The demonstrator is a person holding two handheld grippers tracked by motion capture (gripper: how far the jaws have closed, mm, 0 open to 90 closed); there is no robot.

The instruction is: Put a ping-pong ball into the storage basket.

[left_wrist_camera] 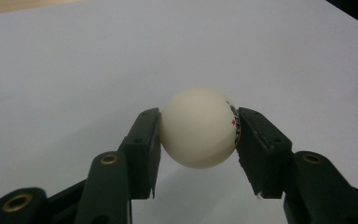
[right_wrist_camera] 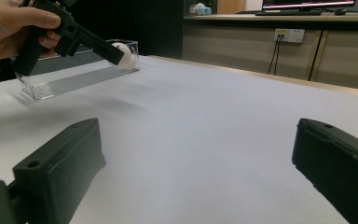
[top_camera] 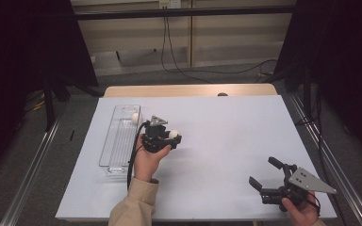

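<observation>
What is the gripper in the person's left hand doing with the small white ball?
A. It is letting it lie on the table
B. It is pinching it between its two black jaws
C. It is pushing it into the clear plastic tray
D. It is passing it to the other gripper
B: the left gripper has its two black jaws pressed against either side of the small white ball, held above the white table.

Right hand-held gripper (right_wrist_camera: 196, 163) agape over white table (right_wrist_camera: 205, 130).

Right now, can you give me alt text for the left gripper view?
A white ping-pong ball with red and black print is clamped between the left gripper's two black jaws, held above a plain white table surface.
</observation>
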